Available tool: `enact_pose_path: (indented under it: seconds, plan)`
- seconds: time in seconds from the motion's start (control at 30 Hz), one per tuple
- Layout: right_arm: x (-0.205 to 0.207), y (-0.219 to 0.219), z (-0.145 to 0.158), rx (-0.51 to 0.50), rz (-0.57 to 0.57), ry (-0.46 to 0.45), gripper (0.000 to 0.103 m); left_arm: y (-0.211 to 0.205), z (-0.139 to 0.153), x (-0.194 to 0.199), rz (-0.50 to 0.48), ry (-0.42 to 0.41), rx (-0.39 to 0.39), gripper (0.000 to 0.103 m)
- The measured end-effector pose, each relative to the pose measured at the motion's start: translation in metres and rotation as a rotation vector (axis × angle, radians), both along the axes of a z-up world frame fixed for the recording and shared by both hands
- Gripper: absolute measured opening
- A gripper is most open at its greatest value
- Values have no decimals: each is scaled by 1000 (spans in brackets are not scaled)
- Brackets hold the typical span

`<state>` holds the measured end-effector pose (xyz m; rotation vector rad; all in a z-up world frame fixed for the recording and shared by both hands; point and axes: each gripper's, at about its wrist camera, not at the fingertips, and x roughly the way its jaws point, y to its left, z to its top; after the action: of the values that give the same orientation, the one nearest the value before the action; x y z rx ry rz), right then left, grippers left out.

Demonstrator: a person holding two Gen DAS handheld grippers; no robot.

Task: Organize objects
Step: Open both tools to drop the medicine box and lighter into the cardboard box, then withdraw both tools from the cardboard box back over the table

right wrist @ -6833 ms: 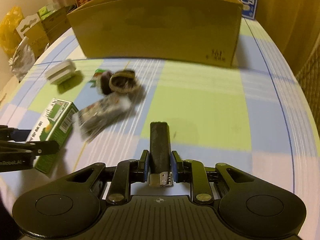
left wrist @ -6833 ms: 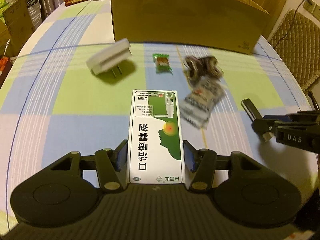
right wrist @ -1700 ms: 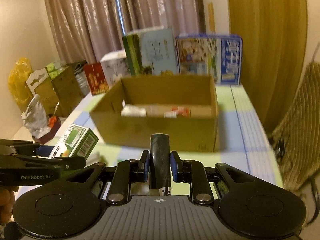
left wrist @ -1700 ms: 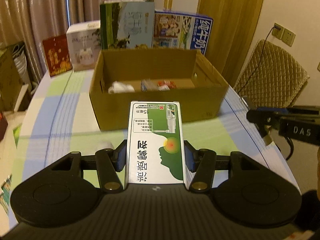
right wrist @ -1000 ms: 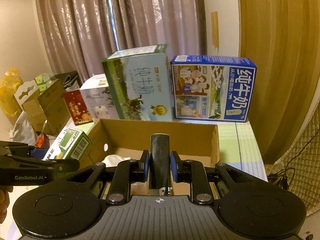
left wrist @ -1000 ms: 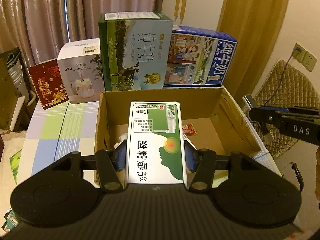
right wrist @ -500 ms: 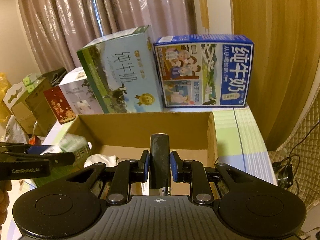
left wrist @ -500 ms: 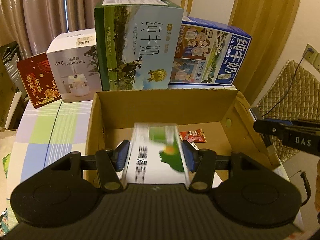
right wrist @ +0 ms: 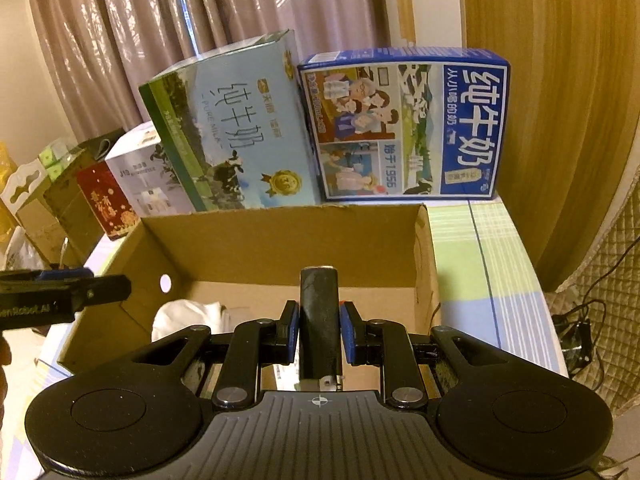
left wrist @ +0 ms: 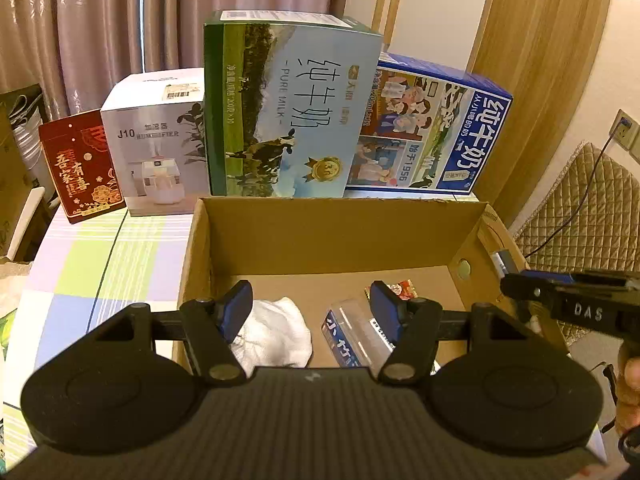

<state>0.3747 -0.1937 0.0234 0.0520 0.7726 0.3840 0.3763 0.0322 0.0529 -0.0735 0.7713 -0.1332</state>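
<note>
Left tongs (left wrist: 310,312) gaping empty over the carton (left wrist: 340,232), right tongs (right wrist: 319,332) clamped on the dark stick (right wrist: 319,312) above the carton's open top. Best lowered towards the bare floor patch, clear of the white cloth (left wrist: 276,332) and the packet (left wrist: 356,336), then released low to avoid a bounce. Worth swinging the left tongs aside first.

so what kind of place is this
Probably a room in a home: a table with a checked tablecloth, long curtains behind it, and retail milk cartons stood behind an open cardboard box.
</note>
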Motion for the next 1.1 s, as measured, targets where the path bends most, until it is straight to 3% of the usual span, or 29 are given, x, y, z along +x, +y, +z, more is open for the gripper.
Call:
enact_pose_path:
  seconds: [0.13, 0.3, 0.43, 0.6, 0.77, 1.1]
  plan:
    - [-2, -3, 4, 26, -4, -21, 49, 4, -1, -8, 10, 3, 1, 61]
    - [-17, -9, 11, 31, 0, -31, 51, 11, 1, -27, 21, -4, -9, 65]
    - [-44, -17, 18, 45, -5, -40, 56, 14, 10, -52, 37, -21, -9, 76]
    - [-92, -22, 25, 62, -5, -48, 68, 13, 23, -97, 37, -50, 9, 87]
    - [-151, -22, 26, 46, 9, -62, 93, 13, 26, -148, 34, -59, 11, 101]
    - [-252, -27, 5, 91, -38, 18, 101, 28, 12, -238, 89, -31, 33, 102]
